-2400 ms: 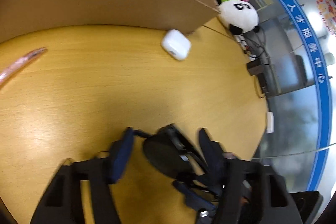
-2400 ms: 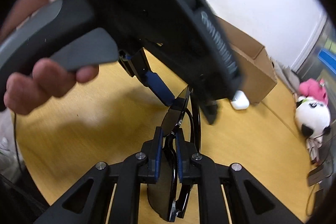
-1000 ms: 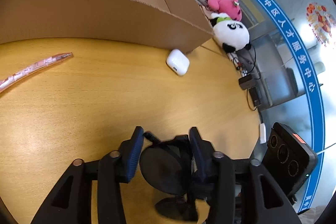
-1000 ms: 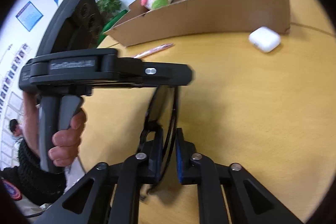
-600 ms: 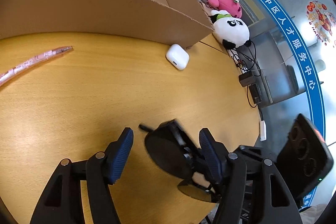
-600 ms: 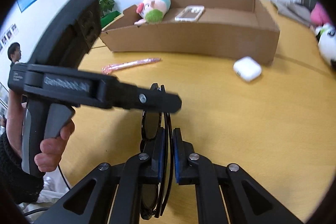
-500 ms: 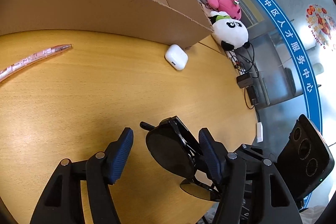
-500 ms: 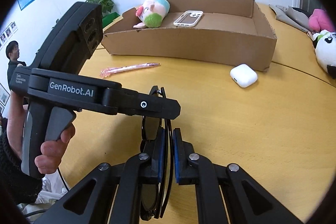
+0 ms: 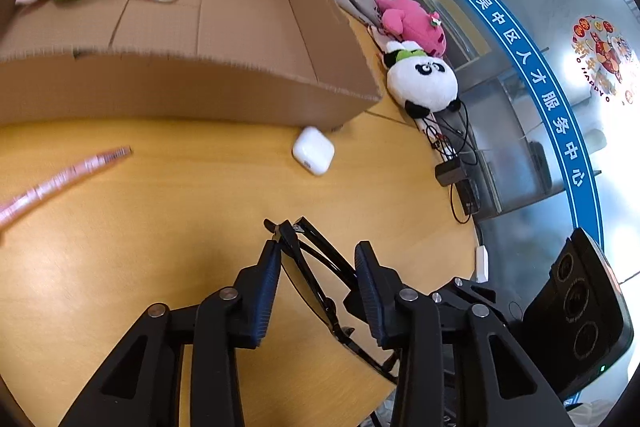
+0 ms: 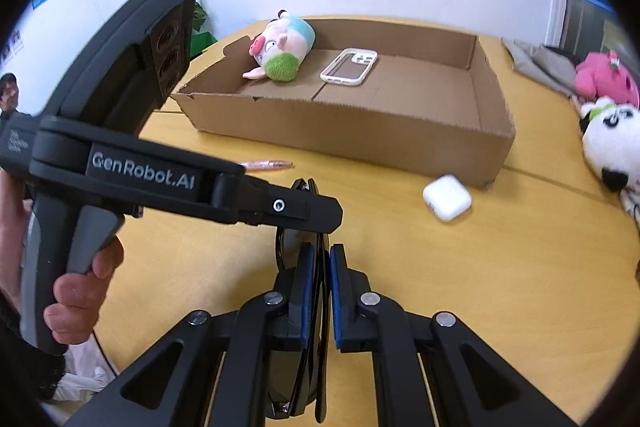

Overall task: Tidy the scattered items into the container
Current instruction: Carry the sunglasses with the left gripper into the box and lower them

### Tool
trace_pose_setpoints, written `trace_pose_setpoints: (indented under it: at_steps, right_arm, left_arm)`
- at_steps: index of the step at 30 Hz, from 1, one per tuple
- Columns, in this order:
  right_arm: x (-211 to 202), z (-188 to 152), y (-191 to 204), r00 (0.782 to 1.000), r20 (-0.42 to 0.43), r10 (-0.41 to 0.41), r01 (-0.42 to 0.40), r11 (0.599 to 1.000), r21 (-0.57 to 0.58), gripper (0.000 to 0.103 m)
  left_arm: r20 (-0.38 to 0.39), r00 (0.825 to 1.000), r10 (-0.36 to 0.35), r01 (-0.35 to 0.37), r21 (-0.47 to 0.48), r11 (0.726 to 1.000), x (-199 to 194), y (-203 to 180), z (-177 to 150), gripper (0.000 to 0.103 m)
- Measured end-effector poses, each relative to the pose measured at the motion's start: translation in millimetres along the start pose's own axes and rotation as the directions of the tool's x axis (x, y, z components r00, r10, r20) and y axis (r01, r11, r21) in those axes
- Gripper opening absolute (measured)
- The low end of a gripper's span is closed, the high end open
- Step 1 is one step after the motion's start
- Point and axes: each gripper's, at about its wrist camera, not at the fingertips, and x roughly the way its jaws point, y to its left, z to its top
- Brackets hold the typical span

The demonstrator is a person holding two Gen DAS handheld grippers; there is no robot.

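Bright, even indoor light; strong fisheye warp with black corners.

The desk (image 9: 120, 227) shows soft pale sheen and only faint shadows. In the left wrist view the pink pen (image 9: 60, 183) and the cardboard box (image 9: 180, 91) rim smear with motion blur, and the glass wall at right glares white. The right wrist view is sharper, curving straight edges near its border.

Left claw (image 9: 316, 259) open around sunglasses (image 9: 316, 267); earbud case (image 9: 313, 156) beside box (image 9: 240, 95)
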Motion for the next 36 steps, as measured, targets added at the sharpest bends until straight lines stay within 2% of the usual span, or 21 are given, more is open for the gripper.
trace_pose_setpoints:
  at_steps: [9, 21, 36]
  right_arm:
    - [1, 34, -4, 0.999, 0.042, -0.020, 0.020, 1.000, -0.016, 0.007]
    - [-18, 117, -15, 0.981, 0.190, -0.034, 0.043, 0.998, -0.044, 0.007]
    - [-25, 181, -26, 0.963, 0.265, -0.046, 0.062, 0.997, -0.052, 0.007]
  left_arm:
    - [0.057, 0.998, 0.020, -0.022, 0.032, 0.999, -23, -12, 35, 0.031]
    - [0.183, 0.983, 0.029, -0.059, 0.158, 0.986, -84, -56, 116, 0.023]
    - [0.237, 0.971, 0.031, -0.082, 0.212, 0.974, -113, -75, 172, 0.022]
